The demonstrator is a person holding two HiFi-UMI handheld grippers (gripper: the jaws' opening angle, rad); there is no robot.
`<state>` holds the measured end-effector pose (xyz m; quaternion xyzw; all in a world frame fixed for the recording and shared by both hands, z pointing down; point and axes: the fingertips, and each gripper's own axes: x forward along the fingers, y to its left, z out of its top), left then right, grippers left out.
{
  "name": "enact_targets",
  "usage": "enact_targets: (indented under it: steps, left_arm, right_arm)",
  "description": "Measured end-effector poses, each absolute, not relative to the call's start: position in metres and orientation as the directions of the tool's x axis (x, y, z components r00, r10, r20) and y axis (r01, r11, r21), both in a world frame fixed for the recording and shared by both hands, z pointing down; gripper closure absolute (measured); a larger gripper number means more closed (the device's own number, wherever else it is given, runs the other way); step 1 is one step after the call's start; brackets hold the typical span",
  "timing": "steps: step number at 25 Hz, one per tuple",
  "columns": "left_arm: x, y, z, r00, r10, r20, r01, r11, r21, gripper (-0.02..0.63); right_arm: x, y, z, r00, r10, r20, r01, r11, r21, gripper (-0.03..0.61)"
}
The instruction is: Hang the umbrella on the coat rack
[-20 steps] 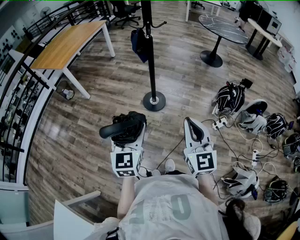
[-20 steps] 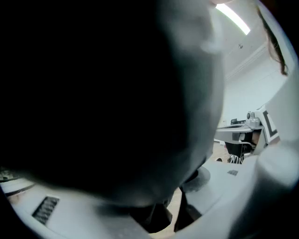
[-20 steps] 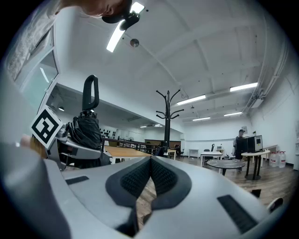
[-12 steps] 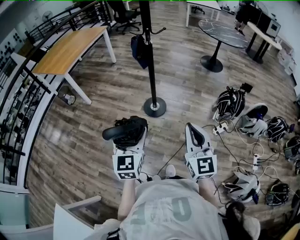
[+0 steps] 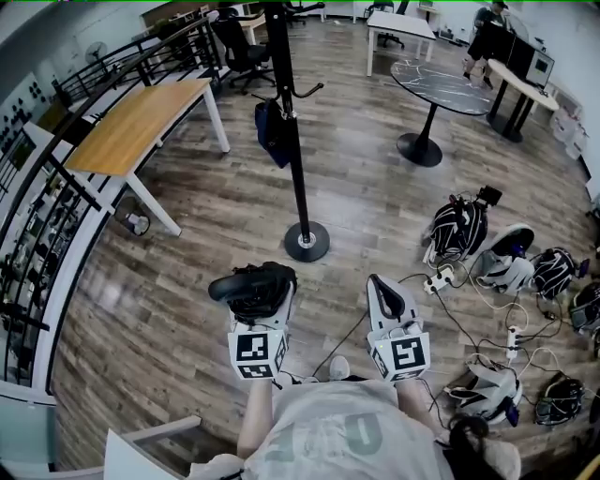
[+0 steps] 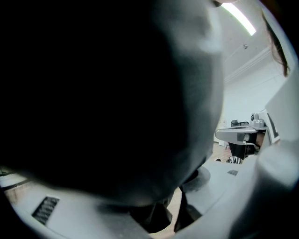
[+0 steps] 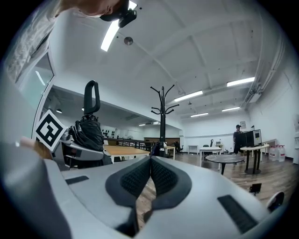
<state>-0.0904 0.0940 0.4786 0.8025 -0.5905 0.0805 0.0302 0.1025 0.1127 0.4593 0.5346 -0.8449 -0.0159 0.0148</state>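
A folded black umbrella (image 5: 251, 284) with a loop handle lies crosswise in my left gripper (image 5: 262, 296), whose jaws are shut on its bundled fabric. In the left gripper view the umbrella (image 6: 93, 93) fills nearly the whole picture as a dark mass. The right gripper view shows it upright (image 7: 88, 126) at the left. The black coat rack (image 5: 293, 159) stands straight ahead of both grippers, its round base (image 5: 307, 242) on the wood floor and a dark blue bag (image 5: 271, 131) on one hook. My right gripper (image 5: 381, 284) is shut and holds nothing; its pads (image 7: 140, 177) meet.
A wooden table (image 5: 141, 112) and black railing (image 5: 56, 178) are at the left. A round dark table (image 5: 439, 84) stands at the back right. Helmets (image 5: 459, 220), cables and a power strip (image 5: 439, 277) lie on the floor at the right. A person (image 5: 487, 28) stands far off.
The head view has tilted up, so more of the coat rack's top shows and both grippers sit lower in the picture. The grip on the umbrella is unchanged.
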Motion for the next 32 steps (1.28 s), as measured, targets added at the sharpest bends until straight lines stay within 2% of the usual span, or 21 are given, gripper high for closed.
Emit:
enact_targets:
  steps: [8,16,23,32]
  left_arm:
    - [-0.081,0.086,0.492,0.254,-0.951,0.180,-0.963,-0.265,-0.043,0.305]
    - [-0.079,0.057,0.498,0.260,-0.947,0.190,-0.962,-0.270,-0.028,0.305]
    - [-0.087,-0.016,0.494,0.286,-0.942,0.178,-0.956,-0.292,-0.010,0.305]
    - [-0.129,-0.120,0.478,0.318,-0.938,0.140,-0.947,-0.321,0.002,0.305]
  right_arm:
    - [0.116,0.111,0.498,-0.474,-0.877,0.085,-0.880,0.474,-0.016,0.548]
    - [0.113,0.082,0.503,-0.492,-0.866,0.090,-0.870,0.493,-0.016,0.548]
    - [0.099,0.007,0.495,-0.486,-0.871,0.080,-0.873,0.488,0.008,0.548]
    - [0.047,-0.112,0.455,-0.489,-0.872,0.004,-0.871,0.488,0.059,0.548]
